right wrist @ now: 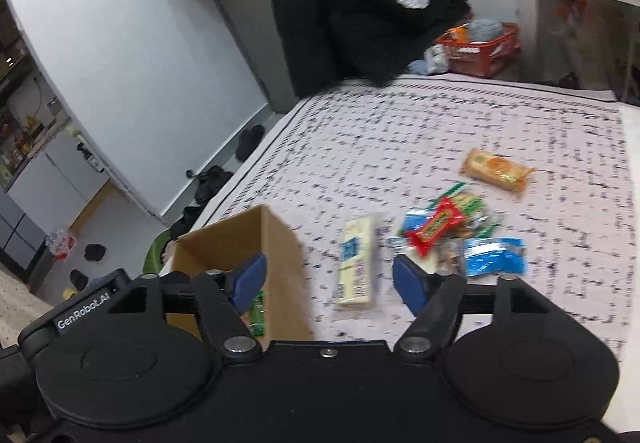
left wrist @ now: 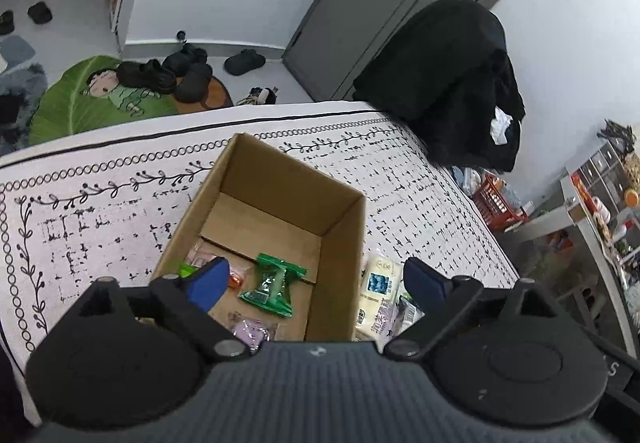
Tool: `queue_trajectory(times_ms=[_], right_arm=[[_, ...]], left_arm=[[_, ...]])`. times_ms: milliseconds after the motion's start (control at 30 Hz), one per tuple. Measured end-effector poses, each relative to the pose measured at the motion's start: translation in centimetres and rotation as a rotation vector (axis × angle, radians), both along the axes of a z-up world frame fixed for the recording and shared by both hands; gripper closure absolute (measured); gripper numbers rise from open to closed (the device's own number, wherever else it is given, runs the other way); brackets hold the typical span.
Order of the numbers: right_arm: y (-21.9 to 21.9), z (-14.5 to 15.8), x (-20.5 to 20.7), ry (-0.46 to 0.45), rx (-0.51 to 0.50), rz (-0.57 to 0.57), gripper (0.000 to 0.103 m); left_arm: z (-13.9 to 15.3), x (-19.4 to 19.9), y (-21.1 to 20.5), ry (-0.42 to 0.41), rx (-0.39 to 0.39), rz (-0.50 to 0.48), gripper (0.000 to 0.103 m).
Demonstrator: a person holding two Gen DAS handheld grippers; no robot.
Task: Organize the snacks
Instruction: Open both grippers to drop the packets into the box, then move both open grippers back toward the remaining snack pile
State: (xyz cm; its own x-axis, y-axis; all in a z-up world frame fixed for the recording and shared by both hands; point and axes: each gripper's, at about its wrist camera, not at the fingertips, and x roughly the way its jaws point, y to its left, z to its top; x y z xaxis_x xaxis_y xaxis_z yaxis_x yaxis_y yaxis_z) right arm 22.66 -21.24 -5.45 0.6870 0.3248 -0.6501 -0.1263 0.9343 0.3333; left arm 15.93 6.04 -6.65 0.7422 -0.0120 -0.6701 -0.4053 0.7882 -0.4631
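An open cardboard box (left wrist: 344, 227) stands on the patterned tablecloth (left wrist: 100, 203). Inside lie a green packet (left wrist: 276, 283), a pink-purple packet (left wrist: 252, 331) and other small packets. My left gripper (left wrist: 316, 283) hangs over the box's near end, open, with nothing between its blue pads. In the right wrist view the box (right wrist: 276, 243) is at the lower left. My right gripper (right wrist: 330, 283) is open and empty above the box's right wall and a cream packet (right wrist: 358, 267). Beyond lie a red bar (right wrist: 438, 227), blue packets (right wrist: 496, 255) and an orange packet (right wrist: 496, 169).
A chair draped with black clothing (left wrist: 452, 83) stands at the table's far corner. A red basket (right wrist: 484, 47) sits on the floor beyond. Shoes (left wrist: 160, 71) and a green mat lie past the far edge. Shelves (left wrist: 600, 203) stand to the right.
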Motion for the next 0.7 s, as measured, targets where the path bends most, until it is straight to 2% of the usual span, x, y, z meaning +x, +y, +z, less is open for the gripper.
queue_trajectory(times_ms=[67,300,400,567,700], right_arm=[[-1.3,0.0,-0.3,-0.009,-0.002,-0.021,0.022],[-6.0,-0.8,-0.6,0.005,-0.022,-0.065,0.018],[-7.8,-1.1,-0.7,0.012,-0.019,-0.089,0.017],[-9.5,-1.4,-1.0,-0.004,-0.044,-0.104,0.009],[-10.8,-2.0,-1.0,0.000,-0.038,-0.115,0.008]], left_arm=[[0.1,0.1,-0.7,0.002,0.009,-0.017,0.009],[0.1,0.3,-3.0,-0.003,0.032,-0.078,0.000],[0.3,0.3,-3.7,-0.017,0.042,-0.103,0.000],[0.3,0.5,-4.9,-0.029,0.056,-0.123,0.000],[0.4,0.8,-6.1,-0.019,0.112,-0.156,0.000]])
